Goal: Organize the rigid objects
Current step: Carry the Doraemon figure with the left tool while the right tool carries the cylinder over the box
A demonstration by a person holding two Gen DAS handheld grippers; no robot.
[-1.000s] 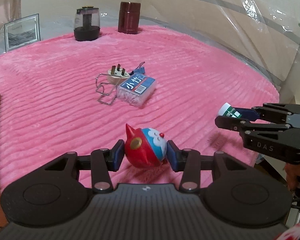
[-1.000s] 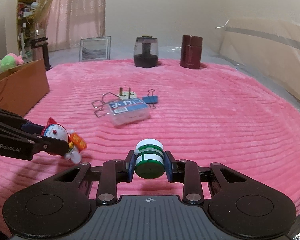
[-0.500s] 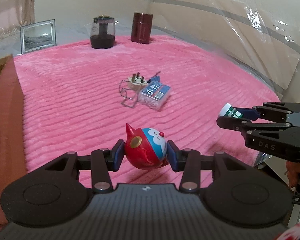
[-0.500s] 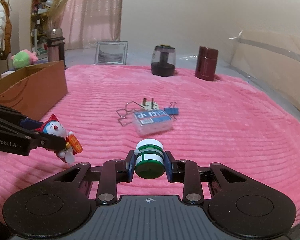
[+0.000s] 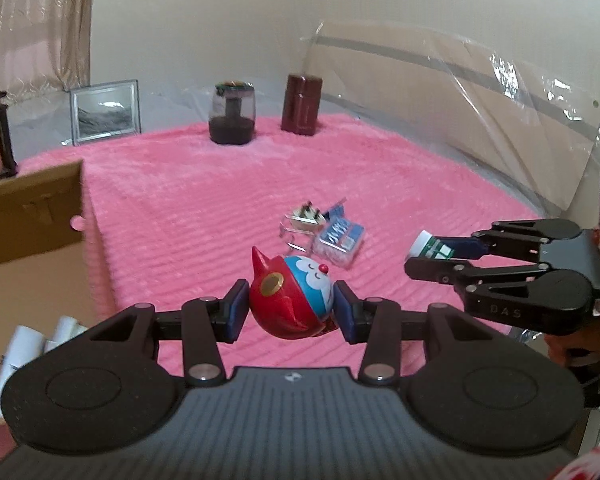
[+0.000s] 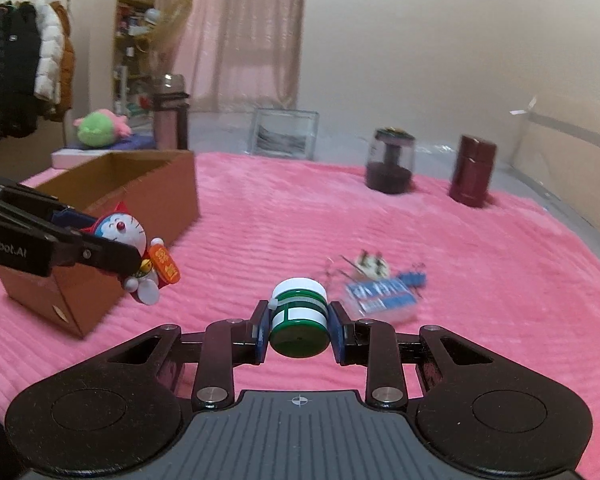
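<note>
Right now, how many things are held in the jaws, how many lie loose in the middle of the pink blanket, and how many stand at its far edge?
Held: 2, toy figure, green-and-white jar
Loose: 4, plug, plastic box, binder clip, wire piece
Far edge: 2, dark jar, maroon canister
Total: 8

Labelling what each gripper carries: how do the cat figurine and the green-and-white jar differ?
The cat figurine is a rounded red, blue and white toy; the jar is a plain cylinder, white with green bands. The left gripper holds the figurine, the right gripper the jar. Both are clamped above the pink blanket.
</note>
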